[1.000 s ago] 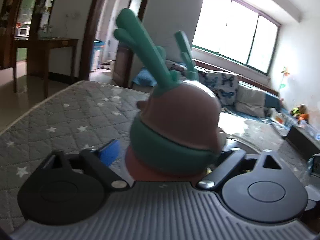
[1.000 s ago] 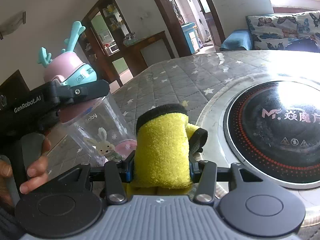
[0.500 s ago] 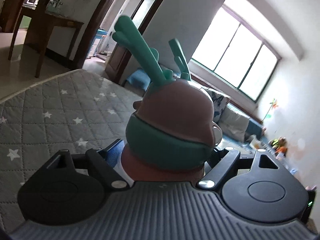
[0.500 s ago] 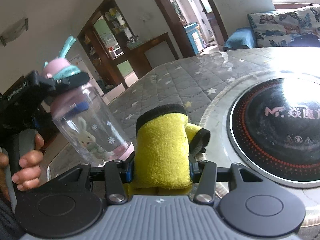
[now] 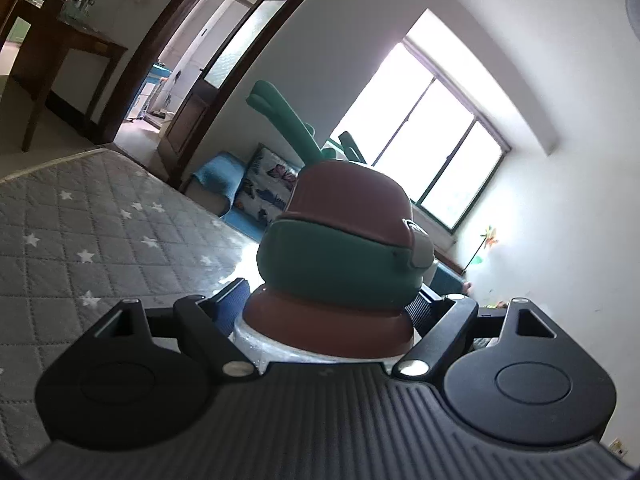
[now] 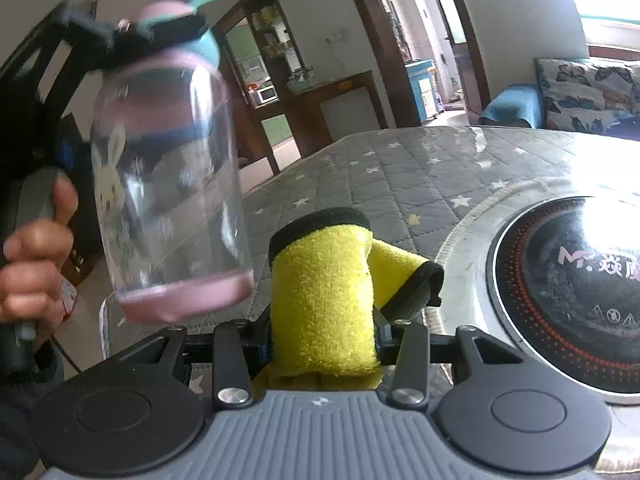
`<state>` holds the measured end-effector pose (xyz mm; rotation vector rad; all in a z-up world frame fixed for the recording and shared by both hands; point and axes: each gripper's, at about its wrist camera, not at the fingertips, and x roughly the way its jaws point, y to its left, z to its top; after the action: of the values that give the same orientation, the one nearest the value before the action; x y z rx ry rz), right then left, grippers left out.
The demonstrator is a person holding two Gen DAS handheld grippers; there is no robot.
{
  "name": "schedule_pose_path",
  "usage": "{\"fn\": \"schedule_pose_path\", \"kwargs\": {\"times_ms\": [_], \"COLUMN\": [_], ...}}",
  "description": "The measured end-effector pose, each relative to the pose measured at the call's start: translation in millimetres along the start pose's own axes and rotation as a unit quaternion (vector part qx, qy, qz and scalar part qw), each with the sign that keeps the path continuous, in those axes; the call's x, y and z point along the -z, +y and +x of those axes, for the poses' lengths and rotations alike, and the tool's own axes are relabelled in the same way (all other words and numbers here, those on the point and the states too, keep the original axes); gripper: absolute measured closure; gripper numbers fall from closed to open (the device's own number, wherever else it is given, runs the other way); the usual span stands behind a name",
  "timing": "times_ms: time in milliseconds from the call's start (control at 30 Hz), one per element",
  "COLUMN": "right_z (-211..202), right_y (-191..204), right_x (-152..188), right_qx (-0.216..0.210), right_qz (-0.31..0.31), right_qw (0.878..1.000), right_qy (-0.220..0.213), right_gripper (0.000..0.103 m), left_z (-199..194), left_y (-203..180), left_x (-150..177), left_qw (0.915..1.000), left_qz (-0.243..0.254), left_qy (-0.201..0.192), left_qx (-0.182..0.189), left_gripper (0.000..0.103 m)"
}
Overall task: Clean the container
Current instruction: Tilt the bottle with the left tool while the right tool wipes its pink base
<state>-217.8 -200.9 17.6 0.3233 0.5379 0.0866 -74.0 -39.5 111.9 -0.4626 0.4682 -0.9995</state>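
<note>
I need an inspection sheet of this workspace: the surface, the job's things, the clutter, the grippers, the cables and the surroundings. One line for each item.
Surface: table under a grey quilted cover with stars; built-in round black cooktop at the right.
Job's things: clear bottle with pink base and antlered pink and teal lid, lifted off the table; folded yellow cloth.
Clutter: nothing seen.
Grippers: left gripper closing, pads on the bottle's neck; right gripper closing, pads on the yellow cloth.
Cables: nothing seen.
Surroundings: bright window, sofa with butterfly cushions, dark wooden doorways and a side table.
</note>
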Motion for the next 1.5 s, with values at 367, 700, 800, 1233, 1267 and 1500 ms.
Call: {"fn": "schedule_pose_path", "kwargs": {"times_ms": [367,700,800,1233,1267,1500], "right_z": [-13,-17,-17,-26,-26,-18], "right_y": [26,65,66,27,24,16], "right_x": [11,17,18,15,13,8], "right_qx": [-0.04,-0.086,-0.075,-0.014,-0.011,-0.023], "right_qz": [-0.062,-0.161,-0.164,-0.088,-0.081,-0.05], "right_qw": [0.997,0.983,0.984,0.996,0.997,0.998], "right_qy": [0.022,0.019,0.012,-0.016,-0.017,-0.012], "right_gripper": [0.065,0.069,0.071,0.071,0.071,0.071], "left_z": [5,1,-2,-11,-11,-11], "left_y": [3,-5,-7,-9,-9,-12], "left_x": [-4,-3,1,8,8,9], "left_qw": [0.999,0.9991,0.9993,0.9993,0.9993,0.9989], "left_qz": [-0.027,-0.01,0.002,0.011,0.009,-0.007], "left_qy": [-0.035,-0.033,-0.029,-0.033,-0.034,-0.039], "left_qx": [0.005,0.025,0.022,0.016,0.016,0.026], "left_gripper": [0.022,0.022,0.022,0.023,0.023,0.023]}}
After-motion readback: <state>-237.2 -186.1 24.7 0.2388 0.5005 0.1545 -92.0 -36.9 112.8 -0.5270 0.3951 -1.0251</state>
